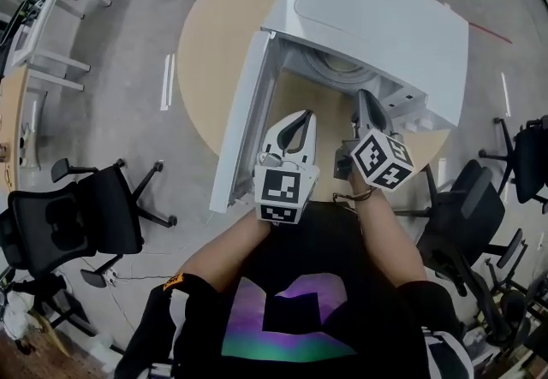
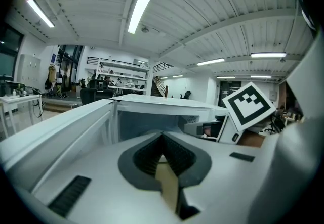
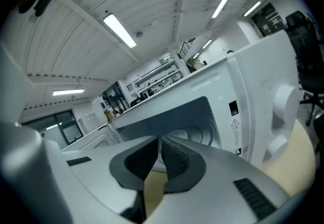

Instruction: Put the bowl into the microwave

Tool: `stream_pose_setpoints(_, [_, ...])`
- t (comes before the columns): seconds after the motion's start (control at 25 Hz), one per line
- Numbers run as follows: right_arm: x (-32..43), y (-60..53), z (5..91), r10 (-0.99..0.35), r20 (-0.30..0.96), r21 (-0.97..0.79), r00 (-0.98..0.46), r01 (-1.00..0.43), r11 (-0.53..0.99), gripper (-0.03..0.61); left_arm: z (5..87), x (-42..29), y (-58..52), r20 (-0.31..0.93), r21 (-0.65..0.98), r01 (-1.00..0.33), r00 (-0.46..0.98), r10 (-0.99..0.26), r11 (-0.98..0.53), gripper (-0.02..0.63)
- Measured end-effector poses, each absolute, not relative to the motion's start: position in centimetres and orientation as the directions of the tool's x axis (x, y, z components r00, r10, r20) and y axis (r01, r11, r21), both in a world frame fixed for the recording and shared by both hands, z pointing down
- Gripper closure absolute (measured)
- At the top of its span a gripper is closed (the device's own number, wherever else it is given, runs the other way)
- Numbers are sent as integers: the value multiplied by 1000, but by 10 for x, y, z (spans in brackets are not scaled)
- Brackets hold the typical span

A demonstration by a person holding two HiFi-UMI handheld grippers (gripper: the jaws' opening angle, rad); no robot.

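The white microwave (image 1: 377, 26) stands on the round wooden table (image 1: 214, 44) with its door (image 1: 244, 112) swung open to the left. A white bowl (image 1: 338, 69) rests inside the cavity; in the right gripper view the bowl (image 3: 195, 134) shows just past the jaws. My left gripper (image 1: 301, 116) is shut and empty in front of the opening, near the door. My right gripper (image 1: 366, 99) is shut and empty at the cavity's right side. In the left gripper view my left gripper (image 2: 162, 138) points at the microwave (image 2: 152, 112). The right gripper (image 3: 159, 141) holds nothing.
The microwave's control panel with knobs (image 3: 283, 112) lies right of the cavity. Black office chairs (image 1: 77, 215) stand on the floor at left, and more chairs (image 1: 479, 215) at right. A white desk (image 1: 43, 35) is at far left. The person's arms reach from the bottom.
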State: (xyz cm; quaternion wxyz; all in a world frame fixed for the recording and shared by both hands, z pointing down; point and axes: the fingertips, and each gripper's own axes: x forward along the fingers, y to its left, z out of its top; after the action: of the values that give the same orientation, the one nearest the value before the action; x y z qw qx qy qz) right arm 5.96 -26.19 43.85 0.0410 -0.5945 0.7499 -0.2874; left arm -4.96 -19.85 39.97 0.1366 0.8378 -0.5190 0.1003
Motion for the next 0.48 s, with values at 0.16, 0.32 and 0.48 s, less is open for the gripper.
stream_pose_setpoints(0.16, [49,-226,425,-911,287,-363,-295,-914,182,560,396,-56,-179,300,128,-894,447,-843,-429,568])
stream_pose_setpoints(0.32, [34,-188,418,-909,287,-317,-302,-925,207,560,396,-61,-157,277,177,-874,486,-829,-453,568])
stream_pose_setpoints(0.48, [26,-155,412,-905,294,-260,-307,-937,233,560,397,-58,-135,256,208,-851,522,-813,-481,568])
